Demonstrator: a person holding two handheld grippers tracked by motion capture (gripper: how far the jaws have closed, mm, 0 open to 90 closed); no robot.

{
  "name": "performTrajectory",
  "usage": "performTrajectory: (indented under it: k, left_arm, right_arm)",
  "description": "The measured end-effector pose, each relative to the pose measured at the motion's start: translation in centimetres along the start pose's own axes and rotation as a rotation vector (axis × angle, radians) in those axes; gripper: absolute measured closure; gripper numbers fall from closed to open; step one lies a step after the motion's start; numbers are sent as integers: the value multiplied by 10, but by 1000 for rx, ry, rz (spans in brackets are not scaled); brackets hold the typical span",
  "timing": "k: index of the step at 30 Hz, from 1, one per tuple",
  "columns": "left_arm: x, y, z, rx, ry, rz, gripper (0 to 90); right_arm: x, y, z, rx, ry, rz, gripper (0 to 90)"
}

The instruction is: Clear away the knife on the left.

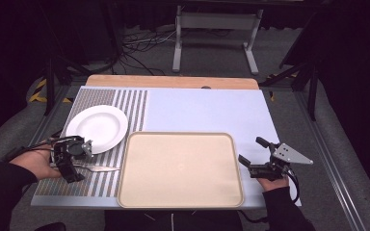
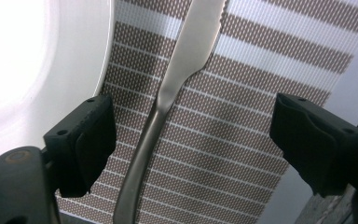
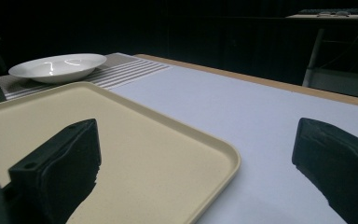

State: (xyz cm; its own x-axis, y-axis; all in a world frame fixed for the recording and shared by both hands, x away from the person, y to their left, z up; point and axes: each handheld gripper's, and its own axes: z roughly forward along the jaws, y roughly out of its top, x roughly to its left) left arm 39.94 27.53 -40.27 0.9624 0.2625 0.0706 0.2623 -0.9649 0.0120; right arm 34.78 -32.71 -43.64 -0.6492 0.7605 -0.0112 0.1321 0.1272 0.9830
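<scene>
- Hovering my left gripper (image 2: 186, 140) over the knife (image 2: 168, 98), I have its jaws spread wide with the handle running up between them, and neither pad touches the metal.
- Seen along that gripper, the handle lies closer to the jaw on the plate's side, with a clear gap to the other jaw; the blade points away from me, past the jaw tips.
- From the high view, my left gripper (image 1: 70, 159) sits just above the handle end of the knife (image 1: 99, 168), whose blade points toward the tray (image 1: 180, 202).
- Under the knife and my left gripper lies the striped placemat (image 1: 101, 185).
- Just beyond my left gripper and touching nothing of it sits the white plate (image 1: 98, 127), its rim close beside one jaw in the left gripper view.
- My right gripper (image 1: 253, 156) rests at the tray's other side, jaws wide apart and empty, with the tray's near corner lying between them and the pale table cover (image 3: 242, 107) ahead.
- Far ahead of my right gripper, across the tray (image 3: 121, 140), I see the plate (image 3: 58, 65) on the mat.
</scene>
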Motion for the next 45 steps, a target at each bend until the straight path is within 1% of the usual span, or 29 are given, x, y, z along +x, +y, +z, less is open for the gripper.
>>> performTrajectory:
  k: [2, 5, 6, 7, 9, 10, 13, 15, 16, 17, 19, 21, 23, 24, 25, 27, 28, 30, 31, 32, 33, 34, 36, 38, 39, 40, 41, 43, 45]
  left_arm:
    - [2, -3, 2, 11, 5, 17, 186]
    - [6, -6, 5, 33, -7, 49, 229]
    - [7, -7, 6, 44, 2, 61, 236]
    - [7, -8, 7, 39, 9, 68, 246]
    - [10, -8, 8, 40, 4, 104, 277]
    - [10, -8, 9, 32, 2, 110, 288]
    - [11, -6, 10, 32, -1, 95, 359]
    - [14, -5, 12, 16, -19, 103, 421]
    - [13, -4, 13, 4, -16, 93, 434]
    - [16, -3, 13, 8, -28, 106, 445]
    - [16, -2, 14, 3, -23, 102, 484]
    - [19, -1, 17, 6, -26, 135, 523]
    - [20, -1, 18, 13, -25, 139, 539]
    - [21, 0, 20, 15, -33, 161, 565]
    - [21, 0, 21, 17, -28, 160, 588]
    - [23, 1, 22, 26, -45, 202, 618]
    - [22, 0, 23, 14, -49, 206, 635]
    - [22, 2, 22, 29, -53, 233, 671]
    - [22, 2, 23, 19, -58, 241, 673]
    - [21, 2, 23, 31, -66, 220, 679]
    - [22, 4, 24, 33, -68, 233, 689]
    - [23, 5, 23, 47, -72, 231, 691]
    - [22, 6, 24, 52, -67, 237, 696]
    - [21, 5, 24, 45, -70, 236, 735]
    - [20, 7, 24, 58, -55, 272, 763]
    - [17, 7, 24, 56, -54, 274, 773]
    - [15, 8, 24, 63, -41, 289, 784]
    - [14, 10, 24, 81, -37, 298, 790]
    - [14, 10, 24, 78, -36, 308, 796]
  right_arm:
    - [0, 0, -1, 1, -2, 3, 18]
    - [0, -1, -2, 0, -1, 1, 18]
    - [0, -1, -3, 1, -2, 6, 18]
    - [0, -1, -3, 3, -4, 4, 18]
    - [1, -2, -5, 0, -7, 6, 18]
    - [1, -2, -6, -1, -7, 3, 18]
    - [1, -2, -10, -13, -10, 8, 18]
    - [1, -3, -12, -19, -12, 8, 17]
    - [1, -3, -13, -17, -14, 5, 17]
    - [1, -3, -14, -20, -15, 8, 17]
    - [1, -4, -16, -22, -17, 16, 17]
    - [1, -4, -17, -24, -18, 17, 17]
    - [1, -4, -18, -24, -19, 19, 17]
    - [1, -5, -19, -26, -19, 21, 17]
    - [1, -5, -19, -25, -20, 23, 17]
    - [1, -5, -20, -25, -17, 17, 17]
    - [1, -5, -20, -27, -16, 20, 17]
    - [1, -5, -20, -29, -18, 17, 17]
    - [1, -5, -21, -28, -20, 17, 17]
    - [1, -5, -21, -28, -19, 23, 17]
    - [1, -5, -21, -31, -19, 28, 17]
    - [0, -5, -21, -29, -17, 29, 17]
    - [1, -5, -20, -28, -14, 28, 17]
    - [1, -5, -20, -27, -13, 27, 17]
    - [1, -5, -20, -28, -12, 27, 17]
    - [1, -5, -20, -29, -13, 25, 17]
    - [1, -5, -21, -30, -13, 25, 18]
    - [1, -5, -21, -33, -11, 30, 18]
    - [1, -5, -21, -34, -9, 33, 18]
